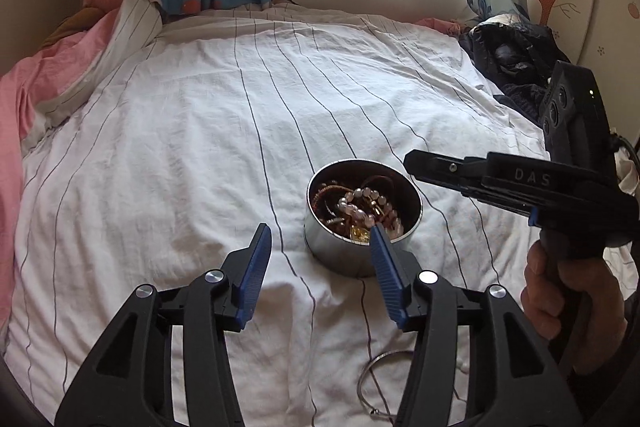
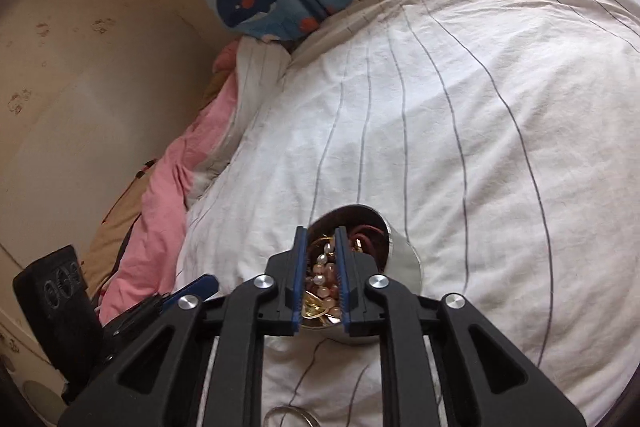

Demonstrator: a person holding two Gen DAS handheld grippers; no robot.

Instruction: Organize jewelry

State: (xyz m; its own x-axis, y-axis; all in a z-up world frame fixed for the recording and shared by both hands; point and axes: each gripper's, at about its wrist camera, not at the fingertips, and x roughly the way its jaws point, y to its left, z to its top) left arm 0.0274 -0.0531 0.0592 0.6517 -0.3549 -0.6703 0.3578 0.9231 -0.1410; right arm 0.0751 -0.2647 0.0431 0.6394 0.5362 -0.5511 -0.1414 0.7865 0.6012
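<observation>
Tin: a round metal tin (image 1: 362, 223) stands upright on the striped bed cover (image 1: 192, 155), at about 5 o'clock from the middle of the left wrist view; it likely serves as the one gathering place for the jewelry.
Contents: a tangle of pink and pearly beads (image 1: 358, 205), reddish cords and a gold-coloured piece (image 1: 359, 235), heaped nearly to the rim.
Loose piece: a thin silver bangle (image 1: 380, 383) lies flat on the cover at 6 o'clock of the tin, apart from it, probably next to be sorted.
Left gripper (image 1: 320, 251): fingers spread wide and holding nothing, poised low at the tin's near side, its right finger crossing the rim in view.
Right gripper (image 2: 321, 275): hangs over the tin from 3 o'clock, fingers drawn narrow with the beads seen between them; whether they pinch a strand I cannot tell.
Hand (image 1: 568, 311): grips the right tool's handle.
</observation>
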